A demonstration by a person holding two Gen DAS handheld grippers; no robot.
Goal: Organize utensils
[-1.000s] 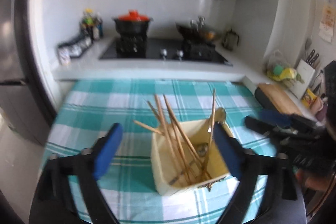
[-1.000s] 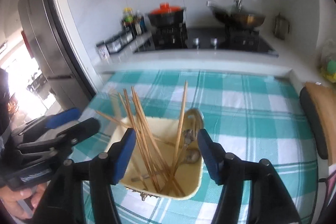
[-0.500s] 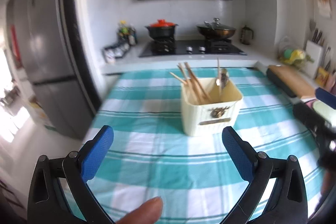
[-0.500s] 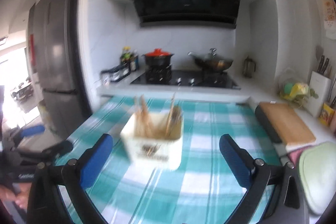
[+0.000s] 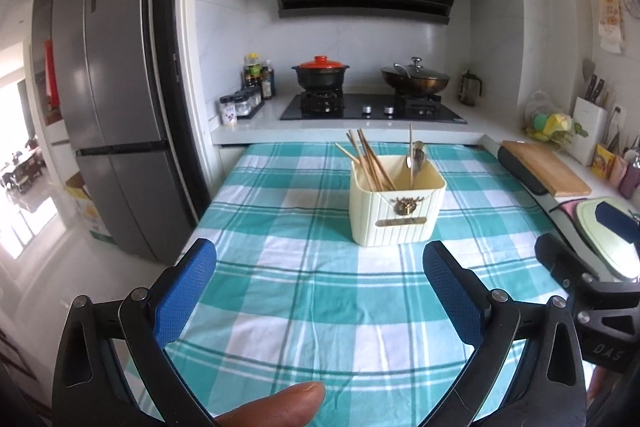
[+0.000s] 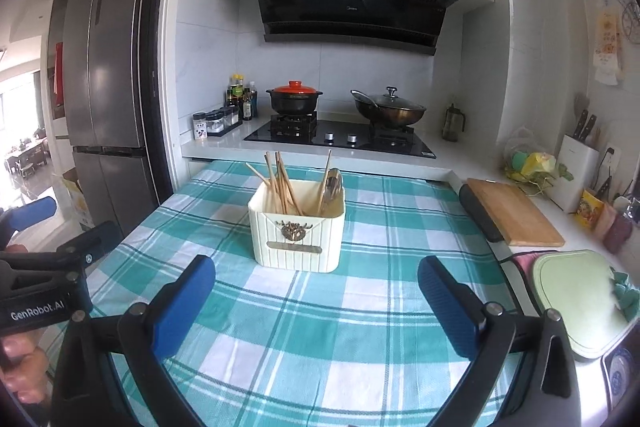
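A cream ribbed utensil holder (image 5: 396, 209) (image 6: 298, 233) stands upright on the teal checked tablecloth (image 5: 320, 299) (image 6: 360, 307). Wooden chopsticks (image 5: 370, 163) (image 6: 282, 185) lean in its left half, and metal spoons (image 5: 416, 157) (image 6: 332, 187) stand in its right half. My left gripper (image 5: 320, 287) is open, well short of the holder, with nothing between its blue pads. My right gripper (image 6: 316, 297) is open too, also back from the holder and empty. Each gripper shows at the edge of the other's view.
A gas hob with a red-lidded pot (image 5: 320, 75) and a wok (image 5: 414, 79) lies behind the table. A wooden cutting board (image 6: 514, 213) and a pale green board (image 6: 576, 303) sit on the right. A grey fridge (image 5: 112, 107) stands left. A fingertip (image 5: 276, 407) shows at the bottom.
Both grippers pulled back from around the holder, which now stands far ahead on the cloth. Their jaws spread wider, the right one most.
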